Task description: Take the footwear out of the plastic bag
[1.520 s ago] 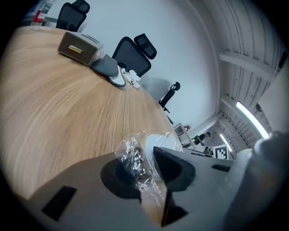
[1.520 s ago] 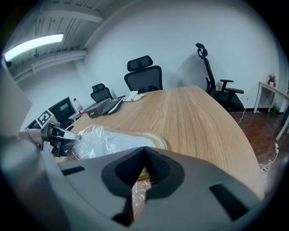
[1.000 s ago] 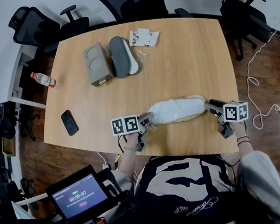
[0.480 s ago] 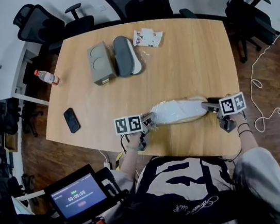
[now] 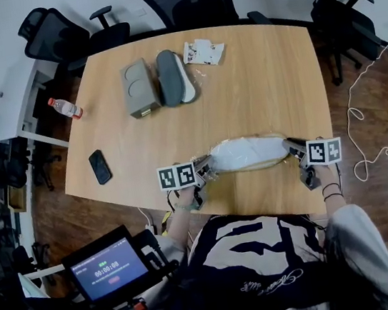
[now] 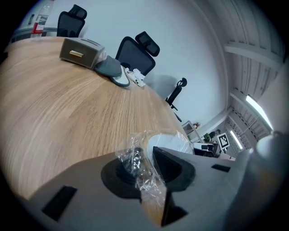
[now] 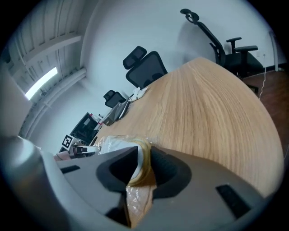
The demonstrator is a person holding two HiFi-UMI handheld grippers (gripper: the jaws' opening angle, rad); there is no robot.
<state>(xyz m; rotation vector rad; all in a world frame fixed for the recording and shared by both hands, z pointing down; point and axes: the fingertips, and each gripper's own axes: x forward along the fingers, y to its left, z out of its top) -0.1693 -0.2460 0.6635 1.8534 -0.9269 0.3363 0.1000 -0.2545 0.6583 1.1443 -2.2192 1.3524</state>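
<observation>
The white slipper with a tan edge, likely light and floppy, lies in the thin clear plastic bag, low in the middle of the head view. The left gripper pinches the slippery bag's crinkly end. The right gripper has just been closing and now squeezes the tan edge, probably a good hold.

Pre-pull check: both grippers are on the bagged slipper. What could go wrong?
The left gripper holds only a thin bunch of the clear plastic bag; it may slip or tear.
The right gripper, whose jaws have just been closing, pinches the tan sole of the white slipper, possibly with film too, so the bag could drag along.
The bundle sits near the wooden table's edge and might fall.
</observation>
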